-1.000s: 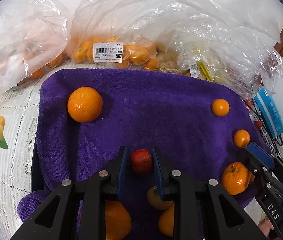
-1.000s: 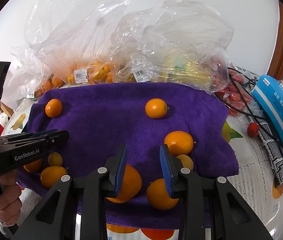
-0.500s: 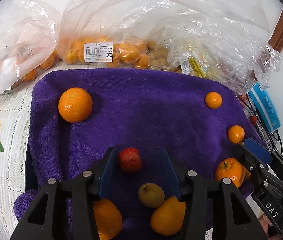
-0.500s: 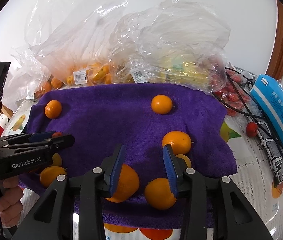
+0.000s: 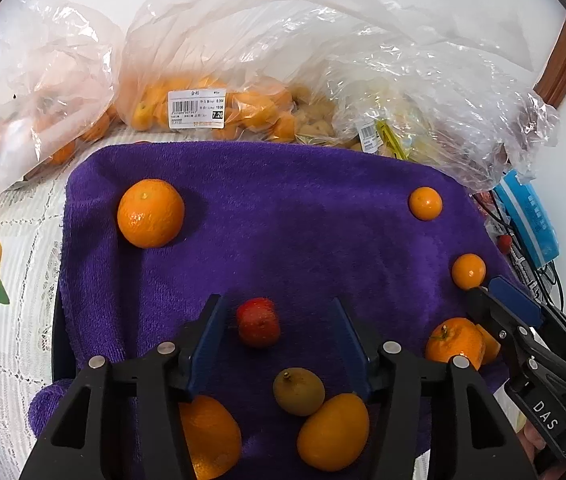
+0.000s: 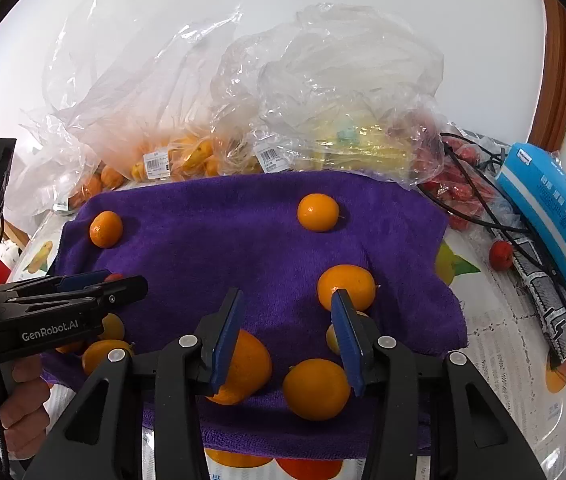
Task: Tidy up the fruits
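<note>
A purple towel (image 5: 303,220) holds the loose fruit. My left gripper (image 5: 277,308) hangs low over its near part, jaws opening. A small red fruit (image 5: 259,322) lies on the towel between them, clear of both pads. Near it sit a brownish-green fruit (image 5: 299,391) and an oval orange one (image 5: 333,432). A big orange (image 5: 151,213) rests at the far left. My right gripper (image 6: 287,300) is also opening, with only towel (image 6: 223,232) between its tips. One orange (image 6: 243,368) lies under its left finger and another (image 6: 317,388) lies lower between the fingers.
Clear plastic bags (image 5: 211,92) of oranges and other fruit line the back edge of the towel. A blue packet (image 6: 551,216), black cables (image 6: 479,216) and a stray red fruit (image 6: 501,255) lie to the right on the printed tablecloth. A hand (image 6: 23,404) grips the left gripper's handle.
The left jaws have opened off the red fruit, which now lies free on the towel. The right jaws have widened as well. Neither hand has shifted.
</note>
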Action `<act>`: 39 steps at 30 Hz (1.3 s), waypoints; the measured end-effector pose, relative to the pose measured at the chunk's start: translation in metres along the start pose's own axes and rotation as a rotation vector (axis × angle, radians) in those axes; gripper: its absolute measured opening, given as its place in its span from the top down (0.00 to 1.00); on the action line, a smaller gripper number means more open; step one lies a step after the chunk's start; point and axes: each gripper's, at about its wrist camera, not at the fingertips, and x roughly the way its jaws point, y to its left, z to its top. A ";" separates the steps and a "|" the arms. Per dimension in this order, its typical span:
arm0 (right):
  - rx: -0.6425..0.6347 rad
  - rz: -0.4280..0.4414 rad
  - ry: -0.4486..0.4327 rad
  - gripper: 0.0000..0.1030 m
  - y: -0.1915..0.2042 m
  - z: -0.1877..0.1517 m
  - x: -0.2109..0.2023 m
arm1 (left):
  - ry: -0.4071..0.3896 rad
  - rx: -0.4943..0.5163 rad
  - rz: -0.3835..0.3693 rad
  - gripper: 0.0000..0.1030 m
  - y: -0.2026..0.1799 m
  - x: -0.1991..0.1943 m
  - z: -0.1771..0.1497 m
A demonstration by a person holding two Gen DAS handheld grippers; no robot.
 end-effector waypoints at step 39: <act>0.055 -0.068 -0.125 0.34 0.025 -0.029 -0.209 | -0.240 0.035 0.025 0.27 -0.041 -0.209 -0.085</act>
